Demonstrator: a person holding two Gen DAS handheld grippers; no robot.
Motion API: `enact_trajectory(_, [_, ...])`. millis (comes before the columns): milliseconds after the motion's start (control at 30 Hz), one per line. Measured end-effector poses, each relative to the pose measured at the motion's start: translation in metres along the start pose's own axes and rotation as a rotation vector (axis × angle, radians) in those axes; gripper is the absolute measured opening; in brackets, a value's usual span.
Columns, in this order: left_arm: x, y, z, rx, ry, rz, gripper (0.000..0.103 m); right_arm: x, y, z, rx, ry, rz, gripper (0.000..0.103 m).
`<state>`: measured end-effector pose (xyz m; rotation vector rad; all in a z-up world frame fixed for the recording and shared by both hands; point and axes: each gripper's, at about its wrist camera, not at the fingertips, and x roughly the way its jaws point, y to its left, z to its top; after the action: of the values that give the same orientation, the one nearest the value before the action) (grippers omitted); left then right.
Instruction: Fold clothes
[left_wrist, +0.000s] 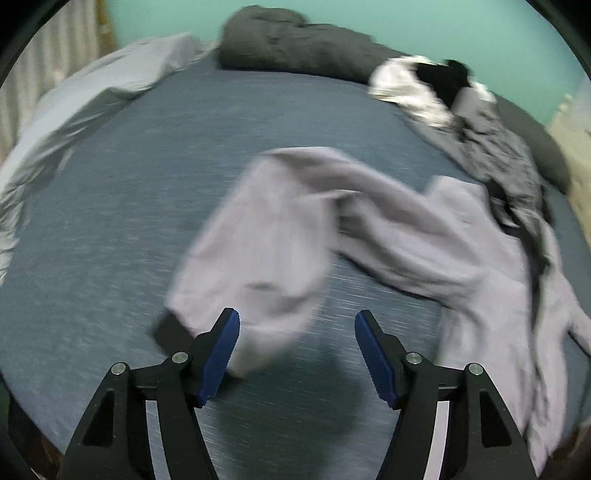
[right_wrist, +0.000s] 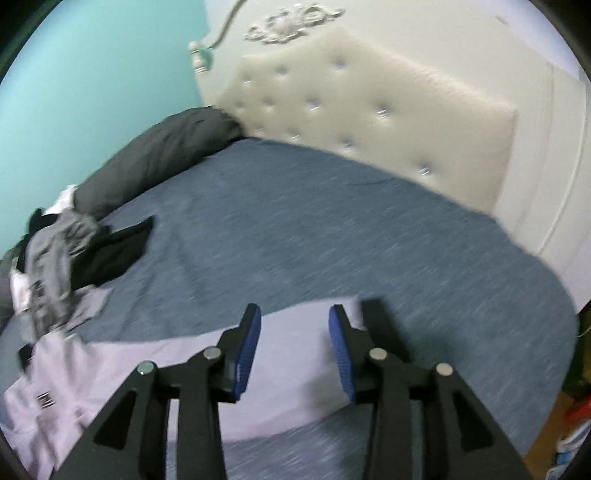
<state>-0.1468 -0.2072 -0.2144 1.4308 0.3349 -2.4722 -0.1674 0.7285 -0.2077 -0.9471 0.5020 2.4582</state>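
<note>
Folding barely begun: pale lilac garment (left_wrist: 332, 221) sprawled unfolded on bed (left_wrist: 110, 221), centre toward 4 o'clock. Left gripper (left_wrist: 297, 354) and right gripper (right_wrist: 294, 350) fingers released, nothing grasped. Unsorted clothes pile (left_wrist: 491, 147) waiting at 2 o'clock.

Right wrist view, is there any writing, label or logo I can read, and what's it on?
Nothing readable.
Light lavender garment: a small dark printed mark near its left end, too blurred to read.
Pile of grey and black clothes: no lettering visible.
Left wrist view: no text visible.
</note>
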Motion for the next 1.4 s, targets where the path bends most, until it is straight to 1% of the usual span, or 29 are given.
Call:
enact_trajectory(67, [0.011,0.021,0.002,-0.027,0.009,0.014,0.07,-0.003,0.018,-0.012,-0.011,0.028,0.042,0.04])
enact_trajectory(167, [0.027,0.045,0.003,-0.037,0.033,0.032,0.07,-0.008,0.045,-0.033,-0.052,0.059,0.097,0.041])
enact_trajectory(300, [0.046,0.075,0.002,-0.07,0.036,0.057,0.07,-0.019,0.082,-0.061,-0.14,0.095,0.136,0.041])
enact_trajectory(367, [0.057,0.087,0.001,-0.083,0.05,0.044,0.07,-0.023,0.094,-0.072,-0.162,0.107,0.15,0.041])
enact_trajectory(433, [0.071,0.094,0.0,-0.069,0.083,0.035,0.07,-0.025,0.104,-0.081,-0.177,0.122,0.159,0.041])
enact_trajectory(533, [0.085,0.095,0.0,-0.013,0.092,0.021,0.069,-0.027,0.117,-0.091,-0.207,0.138,0.156,0.041])
enact_trajectory(600, [0.092,0.095,-0.001,0.006,0.097,-0.001,0.057,-0.031,0.123,-0.095,-0.222,0.14,0.152,0.042])
enact_trajectory(633, [0.095,0.095,-0.002,0.014,0.101,-0.009,0.049,-0.033,0.126,-0.096,-0.23,0.141,0.15,0.042])
enact_trajectory(700, [0.096,0.093,-0.004,0.037,0.089,-0.015,0.039,-0.035,0.131,-0.097,-0.238,0.137,0.146,0.042])
enact_trajectory(767, [0.09,0.092,-0.006,0.059,0.073,-0.005,0.019,-0.037,0.134,-0.096,-0.241,0.134,0.146,0.042])
enact_trajectory(867, [0.073,0.095,-0.006,0.08,0.053,-0.004,0.015,-0.037,0.141,-0.096,-0.25,0.135,0.152,0.042])
enact_trajectory(967, [0.045,0.105,-0.002,0.1,0.028,0.021,0.014,-0.038,0.149,-0.096,-0.255,0.136,0.169,0.042])
enact_trajectory(1133, [-0.014,0.143,0.014,0.086,-0.007,0.089,0.013,-0.044,0.158,-0.097,-0.26,0.13,0.207,0.042])
enact_trajectory(1233, [-0.046,0.165,0.022,0.08,-0.007,0.136,0.013,-0.048,0.159,-0.097,-0.252,0.128,0.226,0.042])
enact_trajectory(1300, [-0.057,0.184,0.022,0.054,0.02,0.171,0.013,-0.051,0.159,-0.097,-0.242,0.128,0.238,0.042])
enact_trajectory(1333, [-0.057,0.193,0.022,0.031,0.052,0.186,0.014,-0.053,0.158,-0.097,-0.24,0.128,0.241,0.042])
enact_trajectory(1367, [-0.055,0.201,0.02,0.011,0.094,0.201,0.017,-0.054,0.158,-0.098,-0.239,0.128,0.243,0.042])
enact_trajectory(1400, [-0.051,0.207,0.017,-0.006,0.134,0.221,0.019,-0.056,0.158,-0.098,-0.237,0.129,0.246,0.042])
